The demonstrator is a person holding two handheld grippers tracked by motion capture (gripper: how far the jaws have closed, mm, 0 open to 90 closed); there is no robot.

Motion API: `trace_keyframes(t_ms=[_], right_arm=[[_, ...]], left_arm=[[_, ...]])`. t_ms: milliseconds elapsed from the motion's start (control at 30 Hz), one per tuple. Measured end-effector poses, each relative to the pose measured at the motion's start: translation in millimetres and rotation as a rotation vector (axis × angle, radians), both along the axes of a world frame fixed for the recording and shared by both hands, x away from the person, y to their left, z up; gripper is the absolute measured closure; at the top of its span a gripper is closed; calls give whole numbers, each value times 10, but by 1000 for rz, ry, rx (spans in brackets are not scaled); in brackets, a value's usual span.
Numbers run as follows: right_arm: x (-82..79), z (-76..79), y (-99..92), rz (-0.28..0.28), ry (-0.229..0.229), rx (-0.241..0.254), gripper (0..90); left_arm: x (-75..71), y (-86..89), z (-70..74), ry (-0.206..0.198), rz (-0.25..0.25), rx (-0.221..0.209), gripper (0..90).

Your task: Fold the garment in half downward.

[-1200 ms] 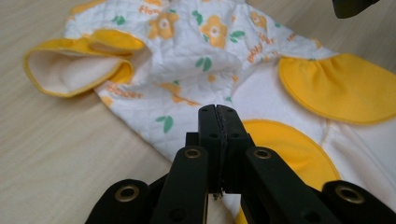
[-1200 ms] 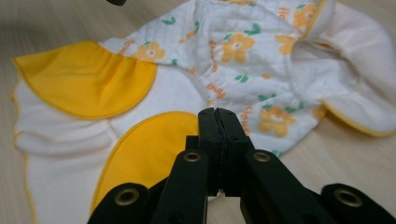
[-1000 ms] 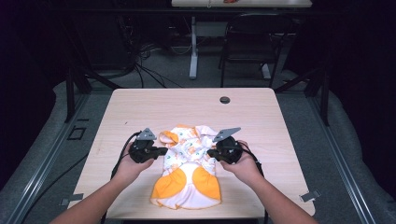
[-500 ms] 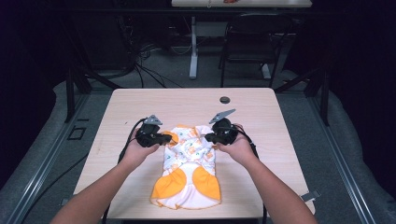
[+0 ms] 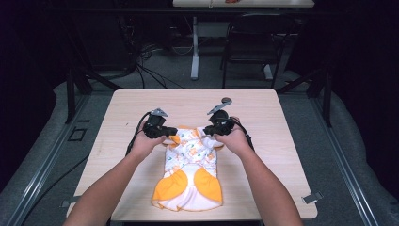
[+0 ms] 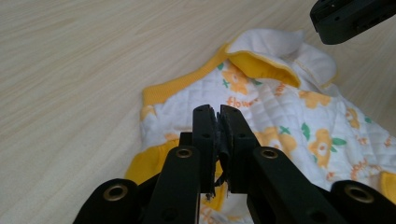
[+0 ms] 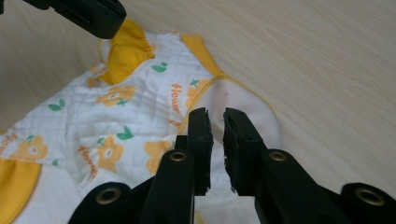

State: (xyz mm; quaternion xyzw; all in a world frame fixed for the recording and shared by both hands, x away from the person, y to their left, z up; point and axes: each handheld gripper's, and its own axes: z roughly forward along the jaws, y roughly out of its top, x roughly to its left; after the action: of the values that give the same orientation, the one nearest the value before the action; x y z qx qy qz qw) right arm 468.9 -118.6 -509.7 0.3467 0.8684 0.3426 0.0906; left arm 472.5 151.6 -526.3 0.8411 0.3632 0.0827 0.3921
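We're over a small quilted baby garment, lying flat on the pale wooden surface toward the near edge, its collar end pointing away from us. Our judgement: it's light and limp, soft all through, with just a little body from the quilting. It won't slip out of a pinch, but it will sag and fold the moment it's lifted by one spot, so it wants two holds at once. The best places look like the ribbed yellow trim at the shoulders or the bound edges of the armholes, where the cloth is doubled and thicker.

The left gripper sits at the garment's upper left corner, its fingers just parting with only a narrow slit between them; they have been easing apart, and we see a shred of dark padding in the gap but no cloth. The right gripper is at the upper right corner, over the white armhole lining, its fingers spread a little wider, also just opened, nothing pinched.

As for looks: white quilted fabric printed with orange flowers, green leaves and small orange lettering, a yellow ribbed neckline, and two big orange-yellow panels at the lower end with a white frilled hem.
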Motion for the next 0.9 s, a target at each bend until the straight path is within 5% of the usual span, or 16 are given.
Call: trace_keyframes(t_ms=[567, 900], right_arm=[[276, -320, -74, -105, 30, 23, 707], [317, -455, 18, -129, 44, -10, 634]], left_arm=[[265, -8, -237, 20, 44, 11, 772], [303, -11, -394, 40, 72, 37, 645]])
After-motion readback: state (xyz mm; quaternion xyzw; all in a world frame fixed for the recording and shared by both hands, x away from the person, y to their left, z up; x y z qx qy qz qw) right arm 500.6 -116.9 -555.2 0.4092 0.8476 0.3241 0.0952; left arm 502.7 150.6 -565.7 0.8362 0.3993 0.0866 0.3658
